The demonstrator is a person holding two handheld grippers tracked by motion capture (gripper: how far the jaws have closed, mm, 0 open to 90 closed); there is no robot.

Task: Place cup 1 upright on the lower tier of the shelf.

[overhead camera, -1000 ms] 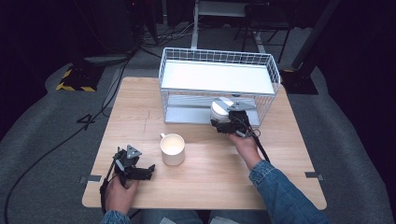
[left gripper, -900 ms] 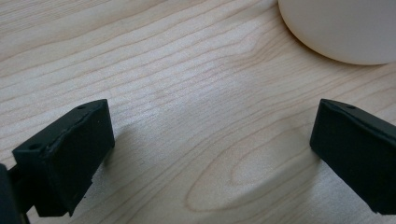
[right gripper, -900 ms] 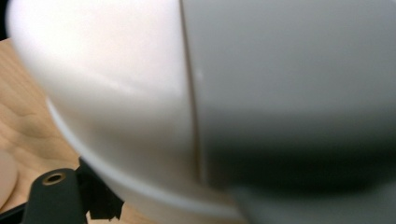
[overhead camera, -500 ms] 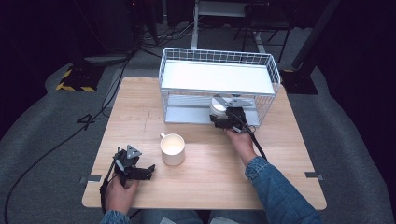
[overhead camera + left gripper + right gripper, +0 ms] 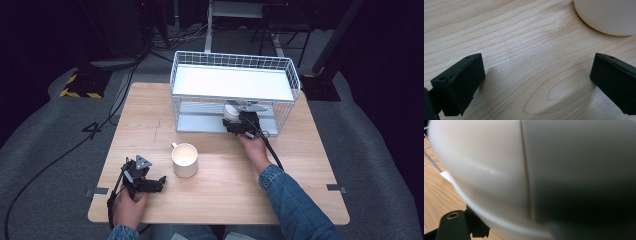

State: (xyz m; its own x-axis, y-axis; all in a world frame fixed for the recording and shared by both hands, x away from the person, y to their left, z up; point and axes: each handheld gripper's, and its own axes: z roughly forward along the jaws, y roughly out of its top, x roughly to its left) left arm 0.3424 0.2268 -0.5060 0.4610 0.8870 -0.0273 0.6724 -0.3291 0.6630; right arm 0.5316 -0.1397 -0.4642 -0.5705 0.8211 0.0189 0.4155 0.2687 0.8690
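Wooden table [image 5: 300, 165]: right gripper [image 5: 239, 123] clamps a bowl [image 5: 231, 111] inside the rack [image 5: 232, 82]; left gripper [image 5: 150, 182] rests open beside a mug [image 5: 184, 159]. Clipping the rack's wires could jar the bowl loose.

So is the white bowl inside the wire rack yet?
Partly: the bowl, held by the right gripper, sits at the wire rack's lower opening.

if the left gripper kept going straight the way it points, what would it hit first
Probably the cream mug. The left gripper lies low on the table, jaws open and aimed roughly toward the mug's base; it could just pass in front, since depth is unclear.
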